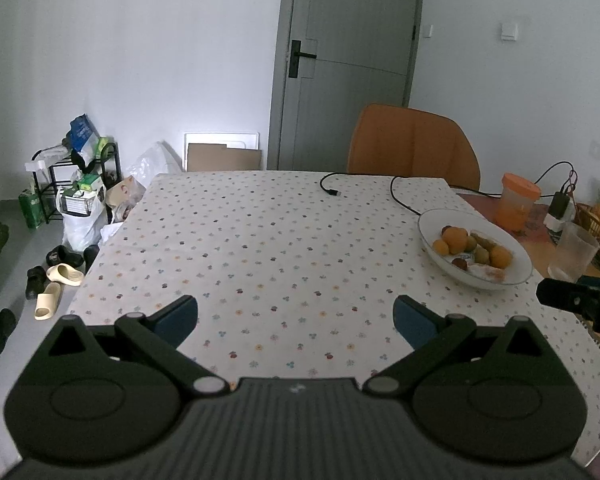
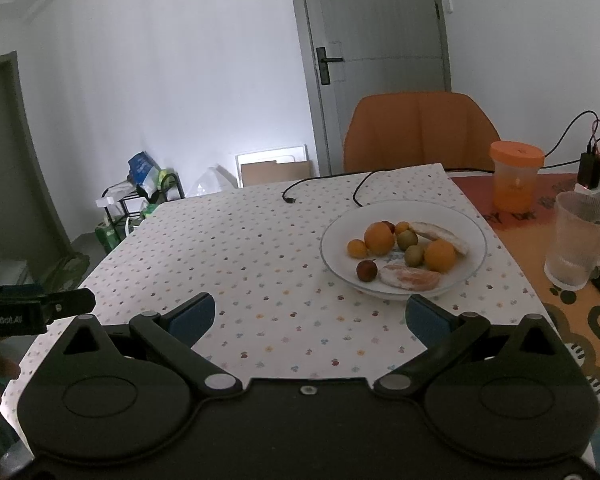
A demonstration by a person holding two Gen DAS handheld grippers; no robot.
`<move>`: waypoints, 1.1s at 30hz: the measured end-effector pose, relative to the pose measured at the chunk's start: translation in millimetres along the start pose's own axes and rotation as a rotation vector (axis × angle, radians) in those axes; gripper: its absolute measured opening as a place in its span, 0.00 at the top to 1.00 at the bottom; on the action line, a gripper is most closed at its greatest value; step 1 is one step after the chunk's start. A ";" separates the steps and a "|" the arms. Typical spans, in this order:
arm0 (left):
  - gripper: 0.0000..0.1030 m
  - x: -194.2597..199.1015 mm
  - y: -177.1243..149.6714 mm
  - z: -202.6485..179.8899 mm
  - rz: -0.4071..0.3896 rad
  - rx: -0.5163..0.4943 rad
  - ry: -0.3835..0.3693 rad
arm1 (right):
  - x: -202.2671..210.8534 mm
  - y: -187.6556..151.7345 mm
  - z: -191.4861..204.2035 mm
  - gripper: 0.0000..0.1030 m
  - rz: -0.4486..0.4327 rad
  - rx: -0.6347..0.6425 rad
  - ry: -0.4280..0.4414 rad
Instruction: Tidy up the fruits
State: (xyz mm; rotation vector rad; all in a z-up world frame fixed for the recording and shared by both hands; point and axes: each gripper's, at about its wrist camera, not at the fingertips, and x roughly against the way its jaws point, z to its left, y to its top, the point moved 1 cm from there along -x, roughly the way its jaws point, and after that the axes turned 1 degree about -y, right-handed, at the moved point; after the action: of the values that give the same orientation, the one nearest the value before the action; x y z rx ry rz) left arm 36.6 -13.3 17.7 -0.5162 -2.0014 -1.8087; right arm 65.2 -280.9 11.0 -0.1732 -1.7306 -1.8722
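Left fingers: the left gripper (image 1: 295,322) has its blue-padded fingers (image 1: 176,320) spread wide with nothing between them, hanging over bare flowered cloth on the tabletop (image 1: 260,240).
Right fingers: the right gripper (image 2: 310,318) is likewise spread and empty, aimed toward the bowl; its right pad sits just short of the bowl's near rim.
Likely reason: both look parked clear of the fruit, wide enough to take a round piece.
Fruit: oranges (image 2: 379,237), small green fruits (image 2: 414,255), a dark plum (image 2: 367,270) and peeled pieces all lie together in the white bowl (image 2: 474,258).
Fruit relative to fingers: ahead and slightly right of the right fingers; well to the right of the left ones.
Stage: gathered fruit fits either a finished sort or a pile awaiting one.
Beyond: orange-lidded jar (image 2: 516,176), ribbed cup (image 2: 578,250), black cable (image 2: 324,184).
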 end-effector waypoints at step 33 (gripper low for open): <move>0.00 0.2 0.1 -0.1 0.001 0.002 0.001 | -0.3 0.1 -1.3 0.00 0.001 -0.003 -0.008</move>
State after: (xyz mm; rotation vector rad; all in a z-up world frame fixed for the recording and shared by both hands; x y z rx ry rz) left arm 36.5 -13.3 18.0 -0.5154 -2.0020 -1.8055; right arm 65.8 -282.1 10.7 -0.1830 -1.7326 -1.8760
